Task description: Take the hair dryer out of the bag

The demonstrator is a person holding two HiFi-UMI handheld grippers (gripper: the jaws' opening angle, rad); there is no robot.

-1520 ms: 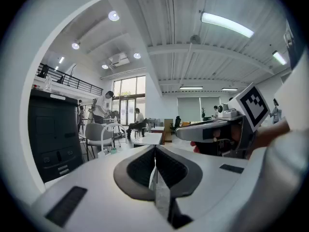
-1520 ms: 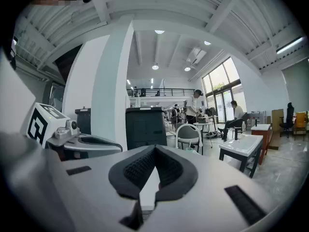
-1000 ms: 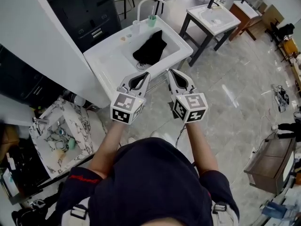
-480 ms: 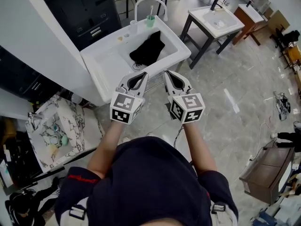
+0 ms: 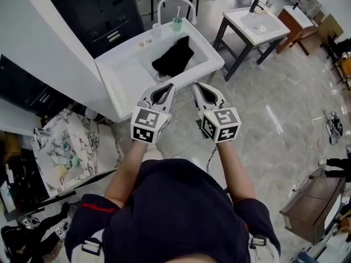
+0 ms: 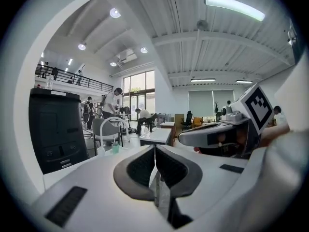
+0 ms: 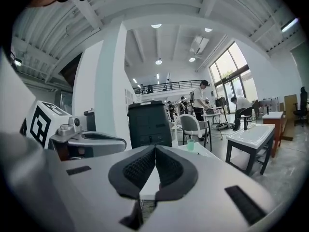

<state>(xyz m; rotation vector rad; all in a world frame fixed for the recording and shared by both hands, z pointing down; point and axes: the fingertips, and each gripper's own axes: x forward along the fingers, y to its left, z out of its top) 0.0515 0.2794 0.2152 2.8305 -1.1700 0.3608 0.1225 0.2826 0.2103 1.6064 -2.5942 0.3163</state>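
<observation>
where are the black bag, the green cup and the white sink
soft black fabric bag (image 5: 174, 56), head view, middle of its cloth
small translucent green cup (image 5: 177, 24), head view, its side wall
white rectangular sink (image 5: 122, 70), head view, bare flat rim left of the basin

Glossy grey tile floor (image 5: 285, 97) spreads beneath a white column (image 5: 55, 53) and a dark cabinet (image 5: 104, 10). Tall windows (image 7: 229, 69) and ceiling lamps (image 6: 234, 6) light the hall.
</observation>
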